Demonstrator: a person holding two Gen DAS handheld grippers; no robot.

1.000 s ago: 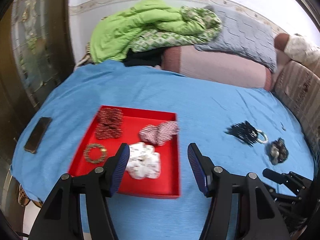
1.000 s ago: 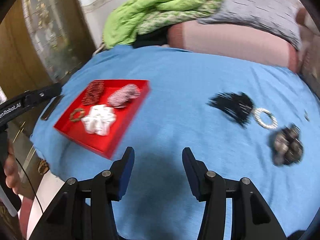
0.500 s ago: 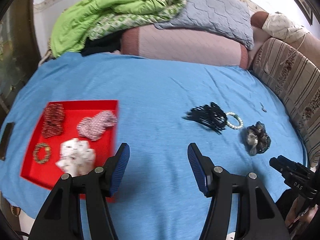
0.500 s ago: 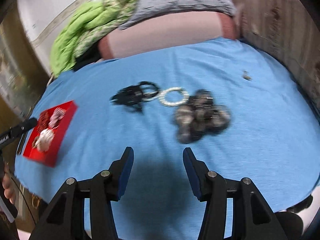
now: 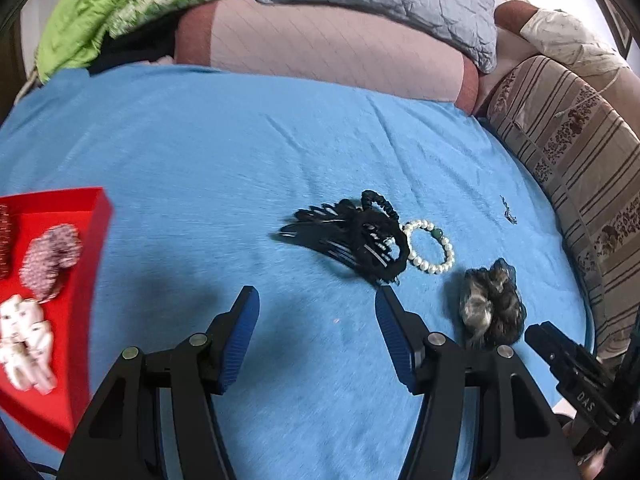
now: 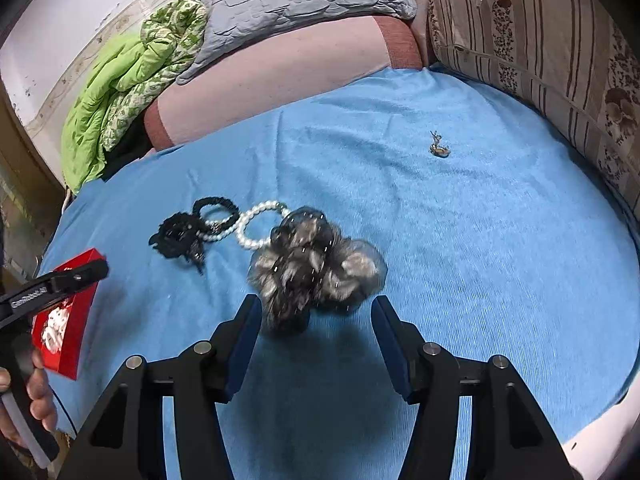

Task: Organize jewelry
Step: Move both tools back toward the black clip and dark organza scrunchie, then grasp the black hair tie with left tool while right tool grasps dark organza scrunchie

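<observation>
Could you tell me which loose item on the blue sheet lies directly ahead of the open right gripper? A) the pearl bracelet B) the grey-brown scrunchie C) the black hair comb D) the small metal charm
B: in the right wrist view the grey-brown scrunchie lies just beyond the open right gripper, while the pearl bracelet and black hair comb lie farther off to the left.
</observation>
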